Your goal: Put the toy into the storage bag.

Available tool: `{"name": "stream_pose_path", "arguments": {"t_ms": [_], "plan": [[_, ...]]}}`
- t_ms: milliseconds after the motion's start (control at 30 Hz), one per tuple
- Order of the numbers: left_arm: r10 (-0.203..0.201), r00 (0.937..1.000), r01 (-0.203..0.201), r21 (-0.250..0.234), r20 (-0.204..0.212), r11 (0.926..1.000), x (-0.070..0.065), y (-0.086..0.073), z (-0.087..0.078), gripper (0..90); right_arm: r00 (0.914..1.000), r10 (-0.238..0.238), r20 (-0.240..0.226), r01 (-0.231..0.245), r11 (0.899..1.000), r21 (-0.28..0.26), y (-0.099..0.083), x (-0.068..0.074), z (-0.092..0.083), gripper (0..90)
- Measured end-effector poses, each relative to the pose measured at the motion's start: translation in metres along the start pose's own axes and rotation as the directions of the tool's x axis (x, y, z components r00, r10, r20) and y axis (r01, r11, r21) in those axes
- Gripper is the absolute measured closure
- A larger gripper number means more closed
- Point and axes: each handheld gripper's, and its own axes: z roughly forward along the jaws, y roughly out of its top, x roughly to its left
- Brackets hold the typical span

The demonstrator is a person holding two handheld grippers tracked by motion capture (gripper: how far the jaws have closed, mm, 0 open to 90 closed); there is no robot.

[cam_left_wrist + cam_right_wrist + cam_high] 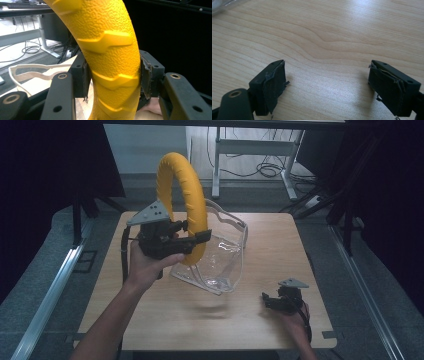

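Gripping yellow ring (pixel 183 200): left claw (pixel 197 232) pinches it upright above tabletop (pixel 280 245), left of centre | clear bag (pixel 220 260) just behind ring | right claw (pixel 267 301) spread, near right, empty.

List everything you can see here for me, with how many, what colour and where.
ring: one, yellow, ridged, held upright above the table's left half
bag: one, clear with pale trim, at the table's middle, right behind the ring
table: one, light wood
desk frame: one, grey, on the floor beyond the table, cables under it
left tongs: one, black, shut on the ring
right tongs: one, black, open, low at the table's near right corner
forearms: two, coming in from the bottom edge
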Motion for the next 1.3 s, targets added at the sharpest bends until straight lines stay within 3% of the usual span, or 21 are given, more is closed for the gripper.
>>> {"name": "stream_pose_path", "arguments": {"t_ms": [867, 1300], "plan": [[0.041, 0.9976, -0.041, 0.006, 0.056, 0.9991, -0.018, 0.016, 0.028, 49.1, 1.0000, -0.001, 0.001, 0.001, 1.000, 0.000, 0.000, 0.000, 0.000, 14.7], [0.066, 0.9916, -0.067, 0.005, 0.111, 0.9977, -0.033, 0.021, 0.049, 49.1, 1.0000, -0.002, 0.002, 0.002, 1.000, 0.001, 0.000, 0.000, 0.000, 14.7]]}}
